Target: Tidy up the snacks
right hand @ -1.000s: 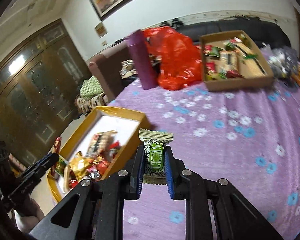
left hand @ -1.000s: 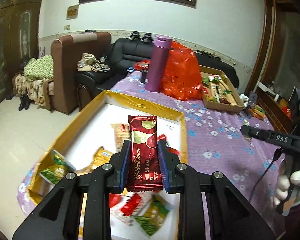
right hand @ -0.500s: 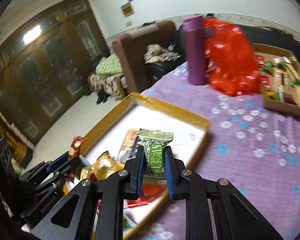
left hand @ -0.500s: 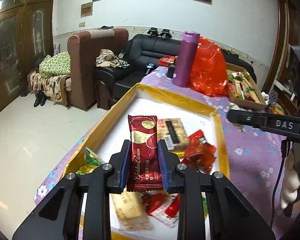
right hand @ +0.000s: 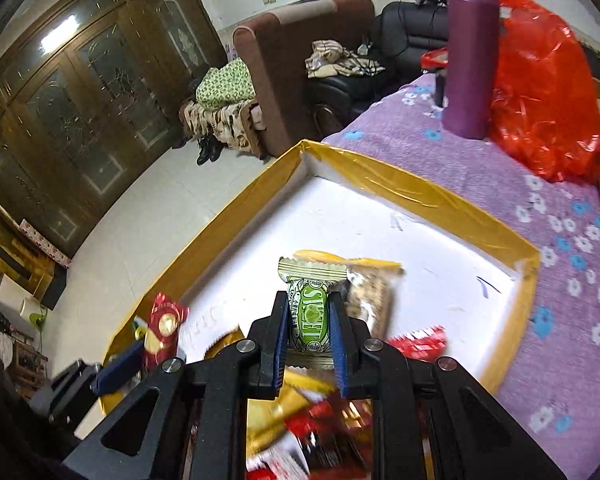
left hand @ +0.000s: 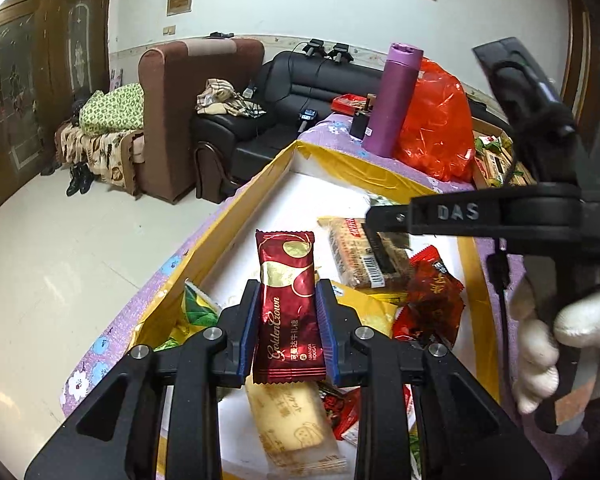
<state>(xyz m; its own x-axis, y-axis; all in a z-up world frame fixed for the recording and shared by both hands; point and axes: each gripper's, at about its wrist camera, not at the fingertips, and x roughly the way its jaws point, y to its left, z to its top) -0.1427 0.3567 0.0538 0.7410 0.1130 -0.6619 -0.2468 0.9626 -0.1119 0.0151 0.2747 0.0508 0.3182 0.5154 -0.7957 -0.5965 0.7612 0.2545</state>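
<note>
My left gripper is shut on a dark red Golden Crown nougat bar, held upright over the near end of the yellow-rimmed white tray. My right gripper is shut on a small green sweet packet, held above the same tray. Several wrapped snacks lie in the tray's near half. The right gripper's black body reaches over the tray from the right in the left wrist view. The left gripper with its red bar shows at lower left in the right wrist view.
A purple bottle and a red plastic bag stand on the purple flowered tablecloth beyond the tray. A cardboard box of snacks is at the far right. A brown armchair and black sofa stand past the table edge.
Both grippers have moved in over the tray with their snacks still held. The right gripper swung left from the bare tablecloth to above the tray and closer to the left gripper.
</note>
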